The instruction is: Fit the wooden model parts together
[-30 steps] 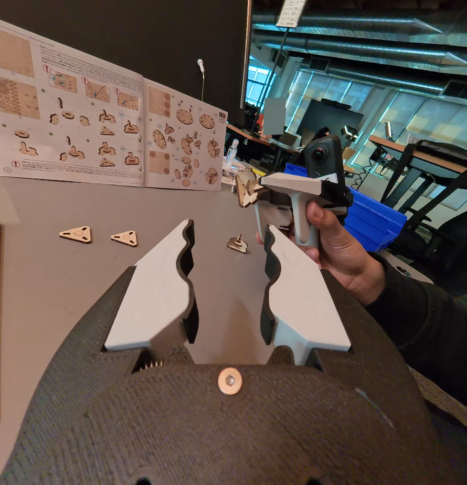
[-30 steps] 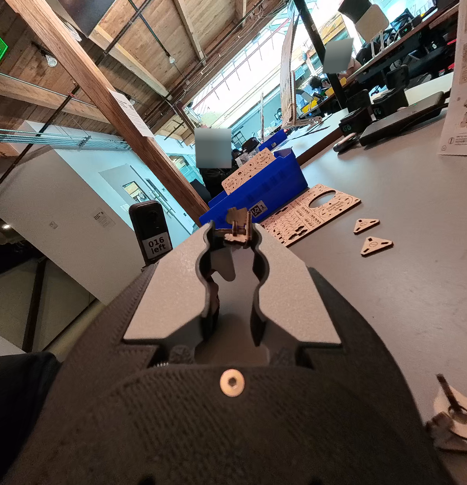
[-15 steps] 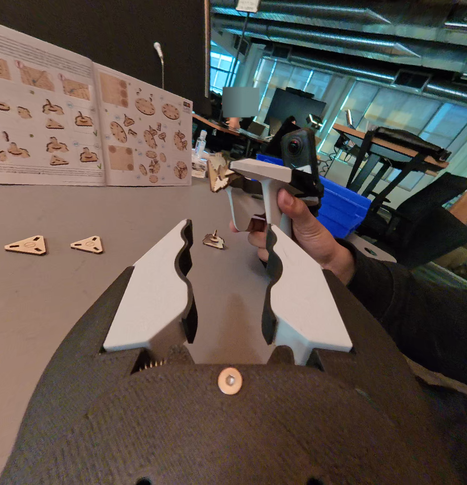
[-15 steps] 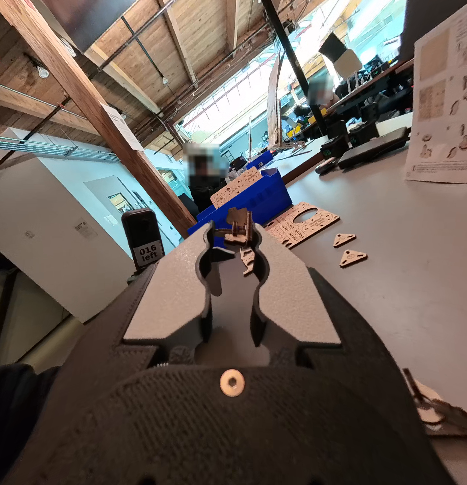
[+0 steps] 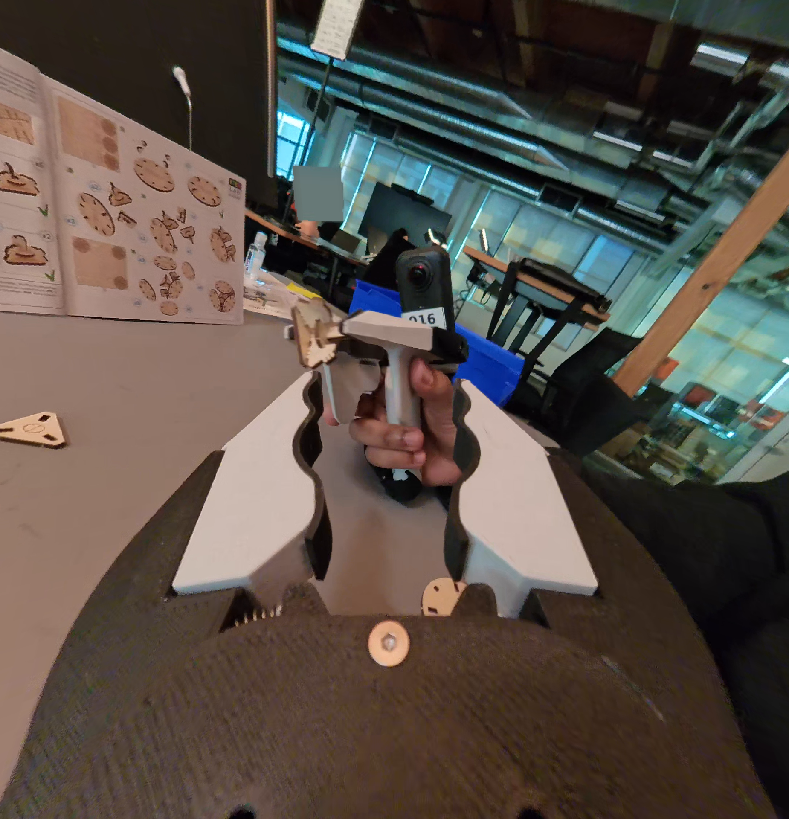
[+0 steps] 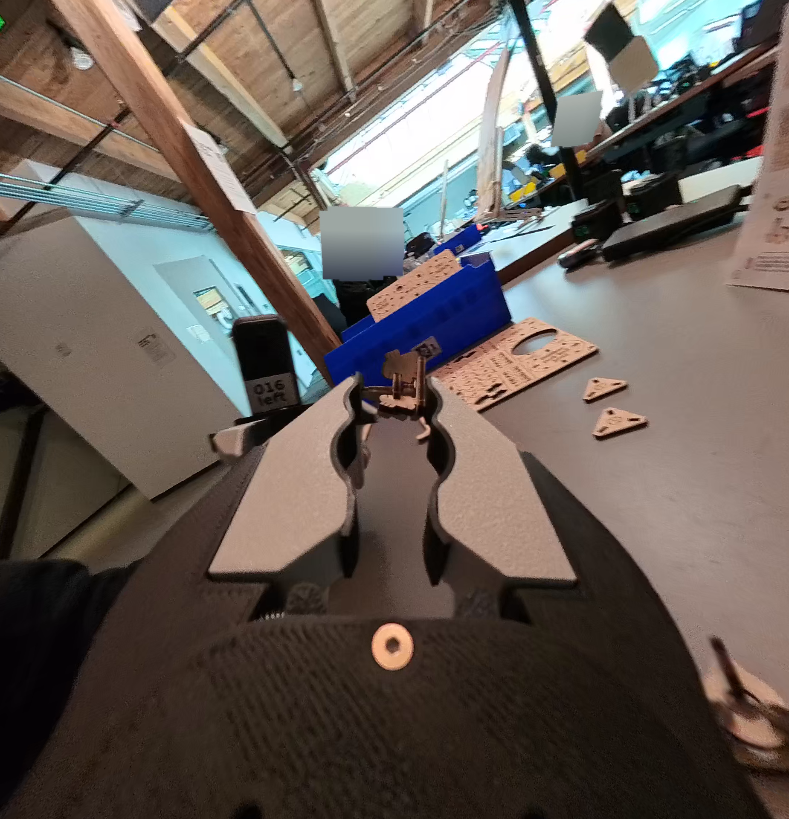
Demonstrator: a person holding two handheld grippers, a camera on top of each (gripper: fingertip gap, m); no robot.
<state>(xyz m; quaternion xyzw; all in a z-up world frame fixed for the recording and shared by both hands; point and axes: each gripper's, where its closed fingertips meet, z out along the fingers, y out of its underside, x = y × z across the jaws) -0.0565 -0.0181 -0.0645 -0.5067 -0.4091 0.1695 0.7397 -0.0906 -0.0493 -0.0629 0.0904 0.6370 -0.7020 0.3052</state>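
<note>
Wooden sub-assembly (image 6: pixel 404 386), a small cluster of laser-cut plywood pieces on a short peg, sits clamped between the tips of your right gripper (image 6: pixel 395 392), raised above the grey table (image 6: pixel 649 487) rather than resting on it. You hold it out at the very fingertips, which leaves most of it exposed. Your left gripper (image 5: pixel 386 390) has its fingers spread wide with nothing between them, pointed at the hand (image 5: pixel 410 425) gripping the right tool, with the wooden cluster just above and beyond its tips. Two loose triangular plates (image 6: pixel 619 421) lie flat on the table near a punched-out plywood sheet (image 6: pixel 517 368) and a blue bin (image 6: pixel 419 328), and an open instruction booklet (image 5: pixel 118 212) stands propped behind, facing you.
</note>
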